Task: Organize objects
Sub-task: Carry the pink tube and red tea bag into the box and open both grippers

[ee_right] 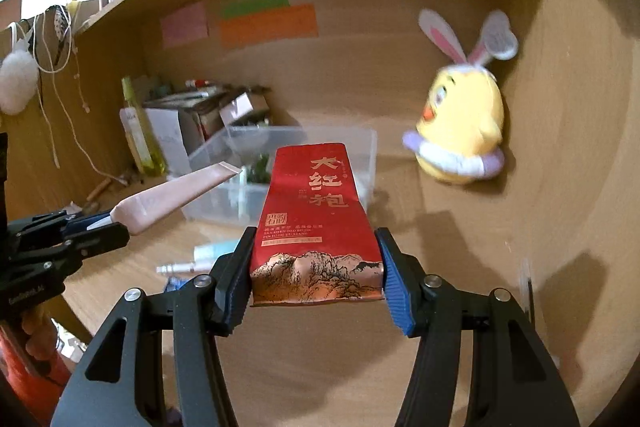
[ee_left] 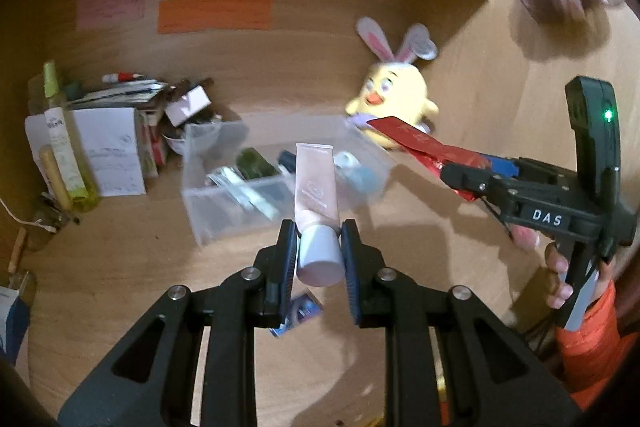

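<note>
— While the left gripper (ee_left: pixel 318 259) shows in its own wrist view, what do its jaws hold?

— They are clamped on a pink cosmetic tube (ee_left: pixel 316 195), pads pressed on its white cap, the crimped end pointing away toward the back of the desk (ee_left: pixel 120 267). Beyond it stands a clear plastic bin (ee_left: pixel 224 203) with small items inside, near the back panel. A yellow chick plush with bunny ears (ee_left: pixel 394 95) leans in the back right corner; a tall green bottle (ee_left: pixel 64 147) and a pile of papers crowd the back left corner. A small blue packet (ee_left: pixel 298 311) lies on the desk under the jaws.

— And the other tool?

— The right gripper (ee_left: pixel 464 179) reaches in from the right edge, a red packet (ee_left: pixel 416 143) in its jaws, a hand (ee_left: pixel 560 279) in an orange sleeve behind it.

— From the right wrist?

— The right gripper's jaws are clamped on the sides of the red tea packet (ee_right: pixel 316 223), which is held above the desk with the bin (ee_right: pixel 280 187) behind it. The left gripper (ee_right: pixel 96 231) comes in from the left with the tube (ee_right: pixel 172 191). A small spray bottle (ee_right: pixel 200 259) lies on the desk below.
</note>
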The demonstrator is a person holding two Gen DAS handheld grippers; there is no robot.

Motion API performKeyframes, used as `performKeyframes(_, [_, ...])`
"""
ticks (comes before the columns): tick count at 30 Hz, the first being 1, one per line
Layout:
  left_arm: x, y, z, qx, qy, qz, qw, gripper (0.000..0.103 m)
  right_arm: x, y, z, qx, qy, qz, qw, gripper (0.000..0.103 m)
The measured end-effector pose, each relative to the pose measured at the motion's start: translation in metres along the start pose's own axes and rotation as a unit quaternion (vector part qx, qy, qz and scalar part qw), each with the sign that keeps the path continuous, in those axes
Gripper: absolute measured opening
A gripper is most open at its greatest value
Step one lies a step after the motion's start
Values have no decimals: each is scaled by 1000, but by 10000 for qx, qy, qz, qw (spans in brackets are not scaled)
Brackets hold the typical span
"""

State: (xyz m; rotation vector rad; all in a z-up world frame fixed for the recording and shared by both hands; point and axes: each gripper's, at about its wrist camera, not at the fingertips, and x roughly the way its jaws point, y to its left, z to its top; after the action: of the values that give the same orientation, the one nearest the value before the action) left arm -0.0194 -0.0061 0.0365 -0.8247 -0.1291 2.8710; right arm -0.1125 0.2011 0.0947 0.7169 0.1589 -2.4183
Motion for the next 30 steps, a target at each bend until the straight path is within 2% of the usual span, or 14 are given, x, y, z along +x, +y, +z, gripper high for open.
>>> performKeyframes(5, [19,29,21,-232,20,282,9993,22,42,5,29,-72,131,53,9999,53])
performKeyframes(9, [39,47,34,-318,171,379,9986,22,84,3,49,20,454,269,9986,53])
performKeyframes(14, [74,66,46,-477,510,248,9972,22,128,6,60,-127,937,602,9937,53])
performKeyframes(19, [111,78,54,-548,860,355,9942,22,163,9,64,-414,1236,533,9900,53])
performKeyframes(25, [131,83,61,-534,954,508,9927,22,182,7,62,-641,1363,368,9879,53])
performKeyframes(30, [136,86,59,-542,1045,632,9910,22,182,8,60,-986,1285,-200,9866,54])
